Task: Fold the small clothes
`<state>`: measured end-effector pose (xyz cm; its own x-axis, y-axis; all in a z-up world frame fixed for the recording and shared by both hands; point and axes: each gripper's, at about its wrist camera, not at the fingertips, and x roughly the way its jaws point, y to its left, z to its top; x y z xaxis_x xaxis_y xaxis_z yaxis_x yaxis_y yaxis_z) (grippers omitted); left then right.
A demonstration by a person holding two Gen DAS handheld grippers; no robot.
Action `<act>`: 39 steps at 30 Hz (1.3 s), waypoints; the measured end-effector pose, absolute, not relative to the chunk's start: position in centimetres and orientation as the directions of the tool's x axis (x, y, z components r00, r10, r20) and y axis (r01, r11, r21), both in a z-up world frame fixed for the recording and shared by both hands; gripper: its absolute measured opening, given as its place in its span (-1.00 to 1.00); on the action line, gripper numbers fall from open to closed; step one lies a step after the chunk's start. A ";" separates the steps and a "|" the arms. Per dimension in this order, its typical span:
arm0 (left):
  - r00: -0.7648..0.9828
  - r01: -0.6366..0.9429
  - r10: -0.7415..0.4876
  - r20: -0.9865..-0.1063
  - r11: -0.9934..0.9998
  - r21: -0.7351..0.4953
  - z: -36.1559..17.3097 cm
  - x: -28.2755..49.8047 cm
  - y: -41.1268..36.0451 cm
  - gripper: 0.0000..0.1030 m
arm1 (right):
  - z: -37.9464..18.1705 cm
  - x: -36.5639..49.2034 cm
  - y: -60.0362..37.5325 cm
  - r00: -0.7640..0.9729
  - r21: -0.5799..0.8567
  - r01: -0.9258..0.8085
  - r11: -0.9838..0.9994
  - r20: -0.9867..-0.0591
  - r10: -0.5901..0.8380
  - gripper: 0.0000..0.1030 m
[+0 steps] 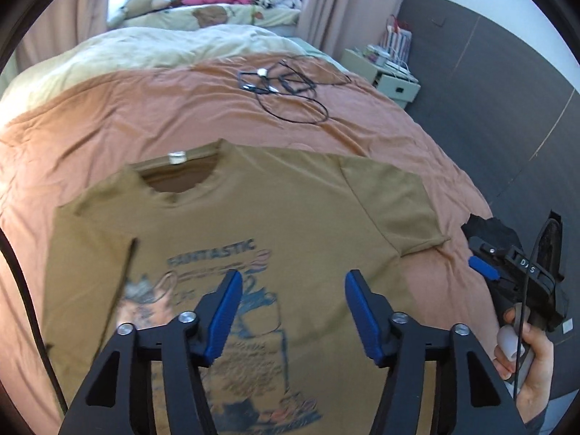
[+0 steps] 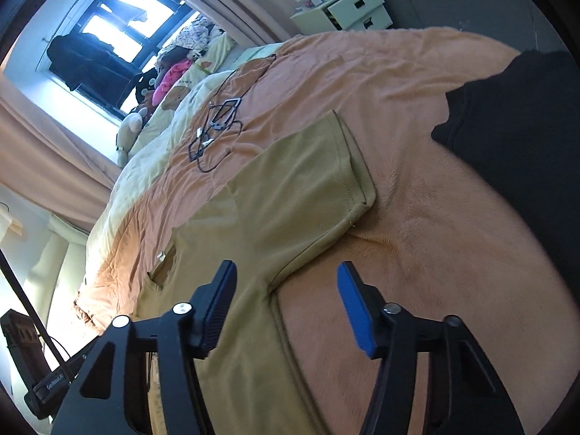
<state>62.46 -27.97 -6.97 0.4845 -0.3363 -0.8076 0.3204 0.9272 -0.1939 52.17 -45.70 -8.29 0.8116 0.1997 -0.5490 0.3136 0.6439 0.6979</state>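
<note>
1. Both two-finger grippers with black arms and blue pads were seen with their jaws parted and nothing pressed between them: the left gripper (image 1: 291, 313) was held above the printed chest of the shirt, and the right gripper (image 2: 286, 306) above the shirt's side seam just below the sleeve, with one finger over cloth and the other over the blanket.
2. Beneath everything, a wide orange-pink fleece blanket (image 1: 152, 108) was spread over the bed, with a pale cream quilt (image 1: 137, 47) bunched at its far end.
3. An olive-tan short-sleeved T-shirt (image 1: 297, 203) was laid flat on the blanket, front up, neckline pointed toward the far end; a small white label (image 1: 176, 157) was visible inside the collar.
4. One side of the shirt was already folded inward to a straight edge, while the other short sleeve (image 2: 322, 166) was left spread out on the blanket.
5. A dark blue print with the word "FANTASTIC" (image 1: 214, 252) was shown across the chest, blurred lower down.
6. A black garment (image 2: 514, 116) was seen lying on the blanket beyond the spread sleeve, apart from the shirt.
7. A loose tangle of thin black cables (image 1: 290, 87) was left on the blanket well beyond the collar.
8. A person's hand (image 1: 525, 362) was wrapped around the right gripper's handle at the edge of the left wrist view.
</note>
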 end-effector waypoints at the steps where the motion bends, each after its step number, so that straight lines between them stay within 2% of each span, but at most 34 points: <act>1: 0.477 0.327 -0.342 -0.810 0.924 -0.198 -7.5 62.9 -28.6 0.04 | -9.1 52.3 -45.9 0.806 0.715 0.324 0.619 -0.551 0.214 -0.21; 3: 0.462 0.335 -0.351 -0.815 0.920 -0.206 -8.5 64.0 -29.9 -0.10 | -10.1 52.6 -46.5 0.815 0.763 0.314 0.565 -0.522 0.252 -0.30; 5: 0.450 0.336 -0.355 -0.820 0.917 -0.213 -9.5 64.9 -30.9 -0.30 | -10.4 53.1 -47.4 0.819 0.773 0.327 0.544 -0.519 0.245 -0.30; 7: 0.424 0.343 -0.371 -0.826 0.910 -0.233 -10.7 66.0 -32.2 -0.41 | -10.5 53.8 -48.1 0.822 0.777 0.332 0.535 -0.517 0.240 -0.30; 12: 0.390 0.385 -0.395 -0.832 0.891 -0.242 -12.6 67.9 -35.4 -0.51 | -11.3 55.4 -48.5 0.799 0.756 0.377 0.535 -0.557 0.225 -0.30; 14: 0.369 0.398 -0.405 -0.836 0.882 -0.252 -13.5 68.5 -36.8 -0.62 | -11.7 55.6 -48.4 0.789 0.750 0.396 0.529 -0.573 0.222 -0.32; 23: 0.280 0.467 -0.449 -0.849 0.836 -0.288 -17.0 69.5 -42.1 -0.72 | -12.5 56.1 -48.7 0.795 0.758 0.424 0.495 -0.573 0.197 -0.80; 26: 0.249 0.484 -0.460 -0.852 0.821 -0.302 -18.1 69.5 -43.3 -0.73 | -12.0 55.8 -48.3 0.817 0.775 0.395 0.494 -0.542 0.197 -0.95; 39: 0.202 0.503 -0.488 -0.849 0.795 -0.337 -19.3 67.9 -43.4 -0.80 | -8.7 53.8 -46.1 0.883 0.814 0.199 0.545 -0.390 0.261 -0.98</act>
<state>67.88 -43.42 -19.28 0.2017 -0.4880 -0.8492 0.5035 0.7954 -0.3374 53.85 -46.08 -8.74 0.8831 0.2608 -0.3900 0.1986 0.5454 0.8143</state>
